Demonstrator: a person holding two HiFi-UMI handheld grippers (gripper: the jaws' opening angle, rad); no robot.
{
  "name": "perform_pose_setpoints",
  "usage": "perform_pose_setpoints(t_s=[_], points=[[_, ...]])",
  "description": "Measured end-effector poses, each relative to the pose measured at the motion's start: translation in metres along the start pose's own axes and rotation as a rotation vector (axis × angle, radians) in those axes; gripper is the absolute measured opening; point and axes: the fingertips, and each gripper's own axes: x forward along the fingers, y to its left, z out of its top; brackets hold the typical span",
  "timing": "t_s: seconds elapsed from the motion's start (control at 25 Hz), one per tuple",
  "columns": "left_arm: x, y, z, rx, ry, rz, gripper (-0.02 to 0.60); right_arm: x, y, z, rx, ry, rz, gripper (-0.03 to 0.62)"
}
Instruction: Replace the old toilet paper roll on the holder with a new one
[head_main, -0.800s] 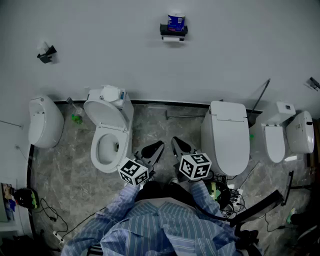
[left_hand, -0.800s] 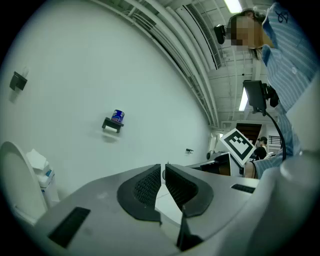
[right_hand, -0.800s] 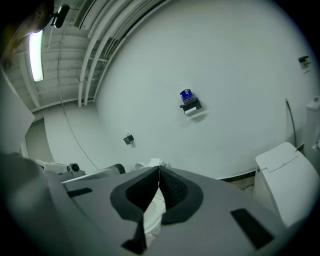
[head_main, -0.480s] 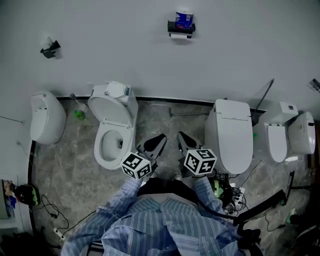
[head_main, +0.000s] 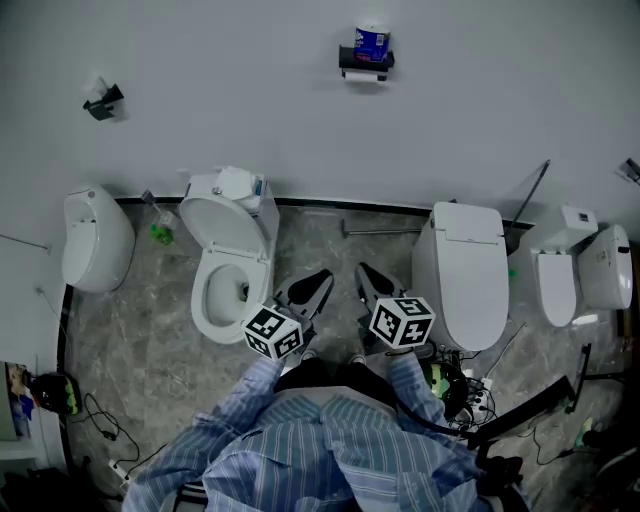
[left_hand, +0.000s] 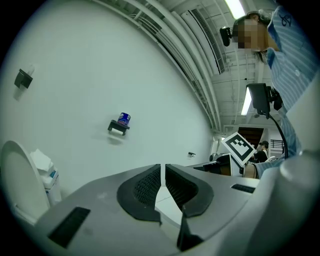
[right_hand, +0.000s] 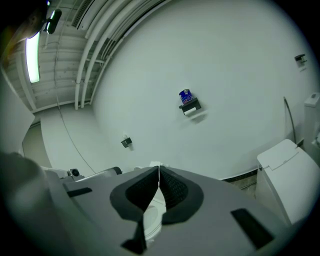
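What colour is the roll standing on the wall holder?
The roll is blue, white on top; head view.

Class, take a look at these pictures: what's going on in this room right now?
A person in a striped shirt stands among several toilets, facing a wall, with a gripper in each hand. The left gripper and the right gripper are held out in front, jaws together, nothing between them. The paper holder is on the wall ahead, well apart from both grippers, with a blue-wrapped roll standing on top. The swap does not look started.
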Motion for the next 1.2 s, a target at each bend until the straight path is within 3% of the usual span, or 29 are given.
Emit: perform_pose_setpoints(t_s=[0.76, 1.2], points=[[0.065, -0.010, -0.006, -0.035, 0.002, 0.011, 0.031, -0.009, -0.055, 0.016, 0.003, 0.023, 0.027, 0.008], [0.099, -0.024, -0.027, -0.067, 0.019, 0.035, 0.031, -0.018, -0.087, 0.008, 0.010, 0.070, 0.066, 0.008]])
